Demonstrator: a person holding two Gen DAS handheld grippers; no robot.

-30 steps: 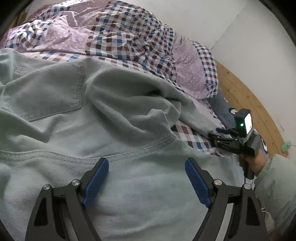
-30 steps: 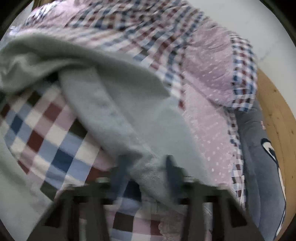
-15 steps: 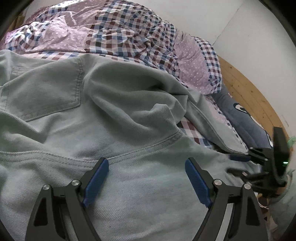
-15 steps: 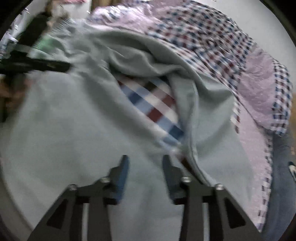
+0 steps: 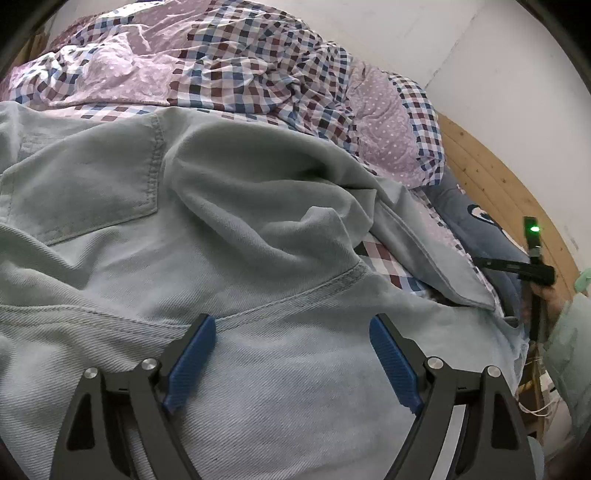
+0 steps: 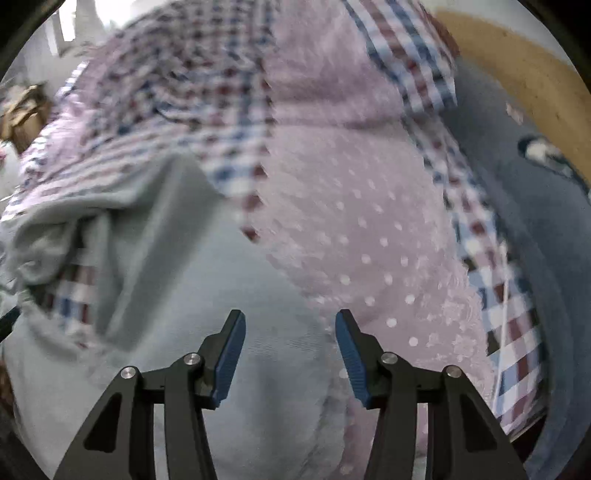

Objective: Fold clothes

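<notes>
A pair of pale blue-green jeans (image 5: 229,280) is lying spread over the bed, with a back pocket (image 5: 85,192) facing up at the left and a big loose fold bunching in the middle. The left gripper (image 5: 291,354) is hovering just above the denim near a curved seam, its blue pads standing wide apart and holding nothing. The right gripper (image 6: 290,354) is also standing open, a bit narrower, and nothing is sitting between its pads; it is hanging over the place where the jeans' edge is meeting the pink dotted sheet (image 6: 354,229). From the left view this right tool is showing at the far right side, with a green light on it and a person's hand in a light sleeve (image 5: 569,339) holding it. Behind the jeans a checked quilt (image 5: 236,55) in blue, red and white is lying crumpled, and a dark blue pillow (image 5: 491,236) is resting beside the wooden bed frame (image 5: 495,177). A white wall (image 5: 424,33) is closing the room behind. The right view is blurred, so small details there I cannot tell.
</notes>
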